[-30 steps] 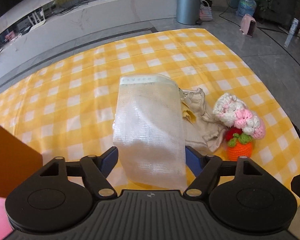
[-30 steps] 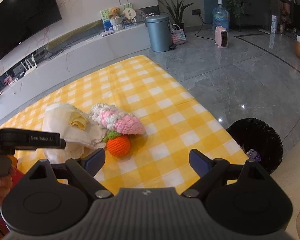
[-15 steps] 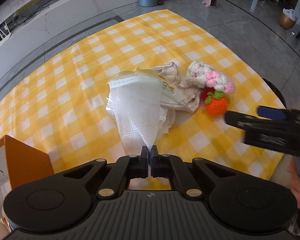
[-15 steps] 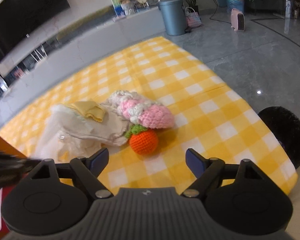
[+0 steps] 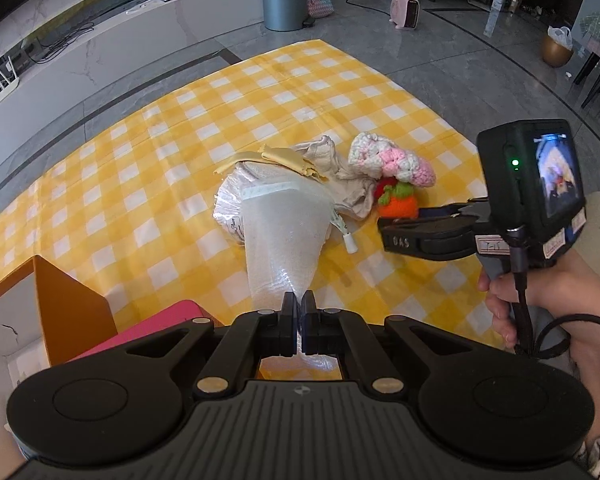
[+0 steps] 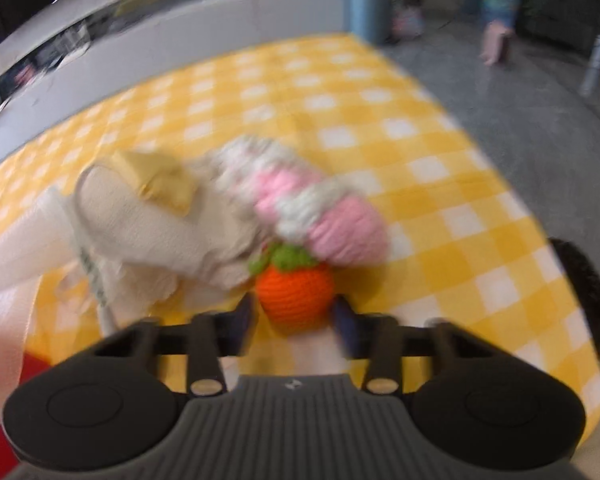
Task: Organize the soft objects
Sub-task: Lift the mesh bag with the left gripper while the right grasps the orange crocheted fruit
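- Left gripper (image 5: 299,312): jaws pinched tight on corner of foam bag (image 5: 286,228), lifted off checked tabletop (image 5: 148,184).
- Beige pouch (image 5: 340,184), pink-white crochet (image 5: 392,160) in middle, touching.
- Right gripper (image 6: 294,320): jaws closing around orange crochet (image 6: 294,290), just beside pouch; contact blurred.

The picture is blurred, but the right gripper (image 6: 294,318) sits low over the yellow checked table (image 6: 440,184), jaws closing with the orange crochet fruit (image 6: 294,292) between the fingers (image 6: 244,320). A pink-and-white crochet piece (image 6: 300,204) lies just behind it, beige cloth (image 6: 160,228) alongside.
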`<state>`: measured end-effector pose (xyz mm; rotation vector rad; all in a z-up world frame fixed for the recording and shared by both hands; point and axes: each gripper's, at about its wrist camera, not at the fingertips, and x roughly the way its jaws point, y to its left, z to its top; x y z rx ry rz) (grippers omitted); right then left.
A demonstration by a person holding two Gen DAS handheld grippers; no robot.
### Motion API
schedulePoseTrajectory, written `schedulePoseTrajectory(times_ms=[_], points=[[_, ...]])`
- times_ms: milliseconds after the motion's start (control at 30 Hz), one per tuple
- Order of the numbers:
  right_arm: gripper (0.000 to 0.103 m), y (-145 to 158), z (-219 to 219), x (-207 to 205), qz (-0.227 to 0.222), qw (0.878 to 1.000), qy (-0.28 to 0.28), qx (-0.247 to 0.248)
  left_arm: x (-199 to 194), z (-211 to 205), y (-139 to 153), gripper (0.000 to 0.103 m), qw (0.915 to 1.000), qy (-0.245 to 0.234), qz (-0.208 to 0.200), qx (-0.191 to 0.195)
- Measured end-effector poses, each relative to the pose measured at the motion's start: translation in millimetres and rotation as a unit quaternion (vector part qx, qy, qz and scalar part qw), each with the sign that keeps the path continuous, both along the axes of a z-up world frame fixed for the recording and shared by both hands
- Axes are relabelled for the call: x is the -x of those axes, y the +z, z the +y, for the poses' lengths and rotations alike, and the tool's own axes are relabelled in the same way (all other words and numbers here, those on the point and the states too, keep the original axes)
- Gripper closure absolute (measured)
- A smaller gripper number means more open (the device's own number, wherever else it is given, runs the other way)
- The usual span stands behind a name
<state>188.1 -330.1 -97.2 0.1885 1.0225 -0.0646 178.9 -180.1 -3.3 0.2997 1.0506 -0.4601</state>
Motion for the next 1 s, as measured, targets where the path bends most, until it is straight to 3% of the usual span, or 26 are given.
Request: schedulePoseTrajectory(times_ms=[167,300,433,567,700,767,900,967,1000], points=[[0.065,14,-3,27,0.024,0.999,0.036,-0.012,13,-2,3,0.101,0.9994,-0.022,0.018,0.022],[0.064,11,-11,42,0.042,0.998,0.035,-0.014,21,-16,-14,0.101,0.9964,-0.049,0.062,0.03],[0.05,2,-16,37,0.059,0.998,0.014,-0.008,24,-37,-38,0.101,0.9953,-0.062,0.074,0.01],[0.025,1,-10,32,0.058,0.998,0.016,0.027,21,-51,-63,0.094,0.9938,-0.061,0.091,-0.018],[0.025,1,-11,30,0.05,0.998,0.022,0.028,16,-60,-79,0.075,0.9933,-0.059,0.086,-0.05],[0.026,3,-10,30,0.041,0.998,0.025,0.034,12,-63,-86,0.071,0.9931,-0.055,0.081,-0.064],[0.038,8,-8,32,0.023,0.999,0.035,0.031,1,-69,-96,0.047,0.9933,-0.04,0.064,-0.087],[0.052,9,-7,33,0.017,0.999,0.038,0.025,-1,-70,-100,0.048,0.9935,-0.035,0.054,-0.094],[0.056,9,-8,33,0.017,0.999,0.038,0.019,-1,-69,-102,0.065,0.9938,-0.035,0.055,-0.09]])
